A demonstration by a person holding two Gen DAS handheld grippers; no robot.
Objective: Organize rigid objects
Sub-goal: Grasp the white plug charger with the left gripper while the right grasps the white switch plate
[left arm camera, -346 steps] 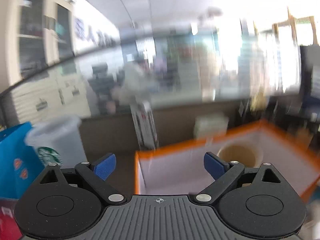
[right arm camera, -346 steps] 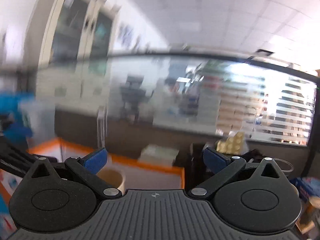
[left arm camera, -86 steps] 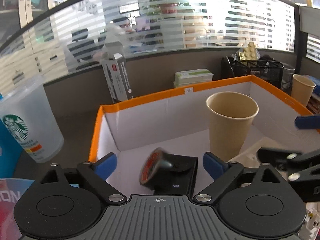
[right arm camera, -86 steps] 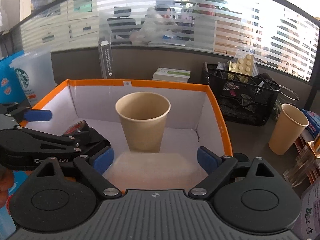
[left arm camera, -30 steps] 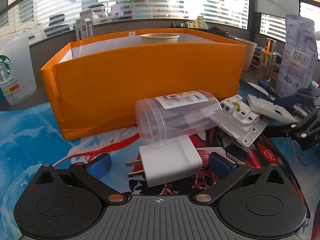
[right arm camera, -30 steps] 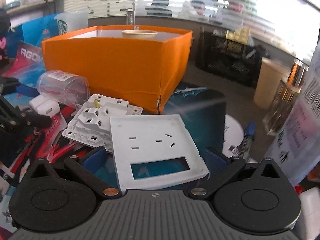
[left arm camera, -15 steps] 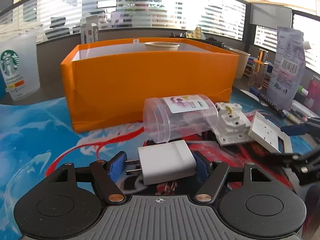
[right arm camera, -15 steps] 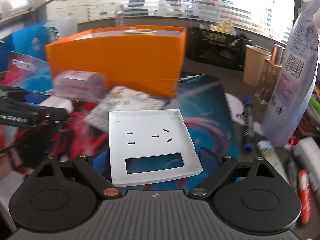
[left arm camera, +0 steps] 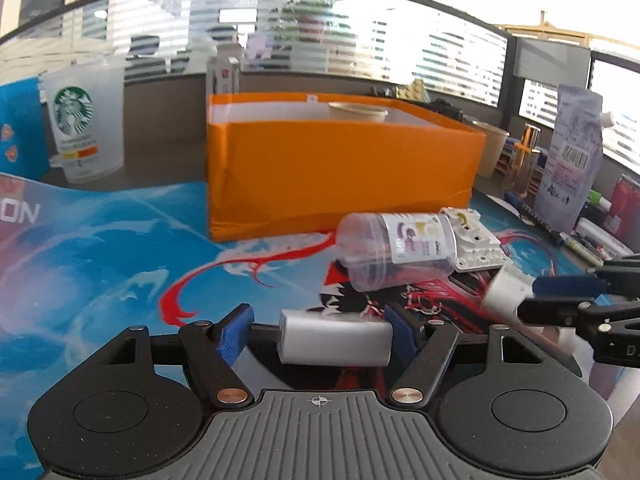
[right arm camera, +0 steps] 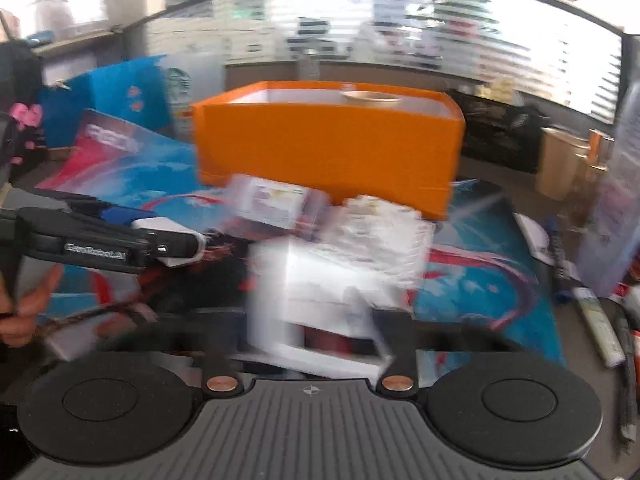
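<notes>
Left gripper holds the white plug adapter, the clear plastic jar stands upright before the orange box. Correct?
Not quite. In the left wrist view the clear plastic jar lies on its side before the orange box. The left gripper does hold the white plug adapter.

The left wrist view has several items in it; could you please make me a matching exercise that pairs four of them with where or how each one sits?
Things:
1. white charger
2. clear plastic jar
3. paper cup
4. Starbucks cup

Places or states:
A. standing upright to the left of the orange box
B. inside the orange box, only its rim showing
C. clamped between the fingers of the left gripper
D. lying on its side on the mat in front of the orange box

Pairs: 1-C, 2-D, 3-B, 4-A
</notes>
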